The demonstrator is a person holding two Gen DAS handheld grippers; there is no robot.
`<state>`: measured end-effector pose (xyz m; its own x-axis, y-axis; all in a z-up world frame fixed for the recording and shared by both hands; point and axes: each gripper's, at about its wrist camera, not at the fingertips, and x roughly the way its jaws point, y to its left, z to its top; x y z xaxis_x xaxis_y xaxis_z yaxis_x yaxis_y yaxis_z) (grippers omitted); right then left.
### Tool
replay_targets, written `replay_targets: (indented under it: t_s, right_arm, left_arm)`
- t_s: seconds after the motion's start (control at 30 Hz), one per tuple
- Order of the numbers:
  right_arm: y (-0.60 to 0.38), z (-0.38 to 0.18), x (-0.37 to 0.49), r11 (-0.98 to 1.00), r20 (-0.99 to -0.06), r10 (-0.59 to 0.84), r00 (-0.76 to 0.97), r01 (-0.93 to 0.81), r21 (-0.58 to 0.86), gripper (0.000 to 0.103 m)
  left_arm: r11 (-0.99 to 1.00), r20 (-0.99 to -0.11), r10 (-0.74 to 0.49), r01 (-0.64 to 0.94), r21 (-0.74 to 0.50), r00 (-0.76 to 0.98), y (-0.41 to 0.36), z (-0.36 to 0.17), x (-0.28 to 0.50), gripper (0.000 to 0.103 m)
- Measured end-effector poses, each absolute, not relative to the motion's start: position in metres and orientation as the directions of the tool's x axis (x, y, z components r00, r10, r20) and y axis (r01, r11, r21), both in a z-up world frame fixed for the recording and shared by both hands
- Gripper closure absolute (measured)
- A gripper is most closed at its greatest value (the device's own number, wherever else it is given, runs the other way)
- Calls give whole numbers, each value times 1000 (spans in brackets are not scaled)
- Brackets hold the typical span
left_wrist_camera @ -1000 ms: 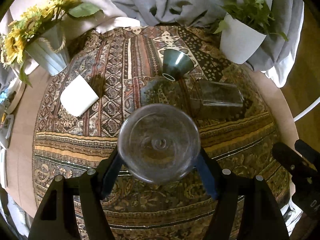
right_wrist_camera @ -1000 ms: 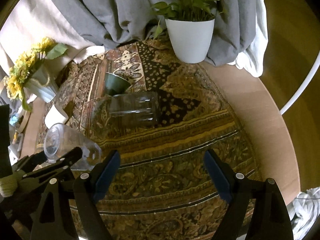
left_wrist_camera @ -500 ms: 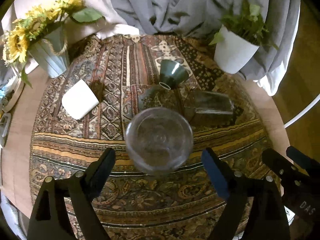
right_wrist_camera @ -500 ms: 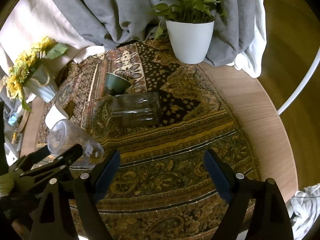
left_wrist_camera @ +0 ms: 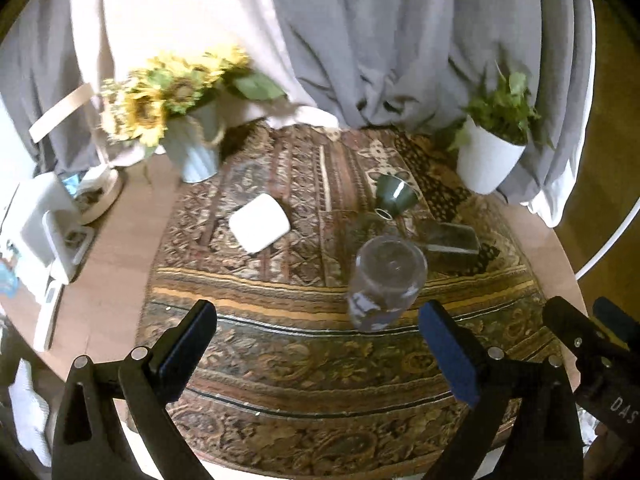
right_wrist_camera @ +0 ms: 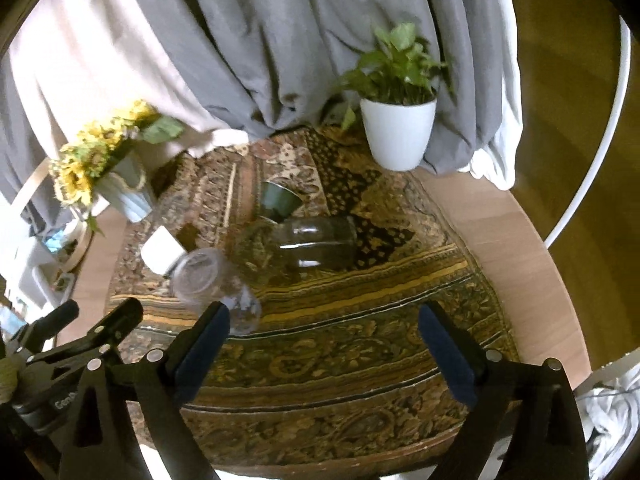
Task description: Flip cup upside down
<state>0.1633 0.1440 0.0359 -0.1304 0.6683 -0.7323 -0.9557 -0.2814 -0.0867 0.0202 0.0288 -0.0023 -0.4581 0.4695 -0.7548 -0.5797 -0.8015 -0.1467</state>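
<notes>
The clear glass cup (left_wrist_camera: 386,280) is standing upside down on the patterned cloth (left_wrist_camera: 304,368), its base facing up, free of both grippers; a glass jar (left_wrist_camera: 450,240) is lying on its side just behind it, with a green cup (left_wrist_camera: 394,196) and a white cup (left_wrist_camera: 260,227) further back; the left gripper (left_wrist_camera: 320,344) is hanging spread wide and holding nothing; the right gripper (right_wrist_camera: 324,340) is likewise gaping apart over the cloth.

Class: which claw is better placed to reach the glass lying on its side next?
Probably the right claw: it is open and the lying glass sits straight ahead. From the left claw, the upturned cup partly blocks it.
</notes>
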Motion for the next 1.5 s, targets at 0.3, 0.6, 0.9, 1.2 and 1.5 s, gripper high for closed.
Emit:
replay_targets:
  t_s: [0.3,0.6,0.9,1.2,1.5]
  right_arm:
    - [103,45,150,-315,-672,724,-156,-941,-121,7]
    - [78,34,143,-341,-680,715,-162,-930,-136,7]
    - [69,33,140,-344,-673,720,-170,-929,-133,7]
    - [69,33,138,-340,-661,733,-161,-928,-150,7]
    - [69,33,140,-339,-663,732,-159,-929,-150,7]
  left_arm:
    - [-806,-761,448,-581,-117,-469,-4,-3,37,0]
    - [-802,-765,443,-589,-104,-468,-21,-4,48,0]
    - [-798,-758,453,-592,-110,-469,-26,-3,46,0]
    - [-786,-757,466,-608,-115,-459,-24,-3,45,0]
    - [-780,-758,469,-615,-115,-453,-24,-3,46,0]
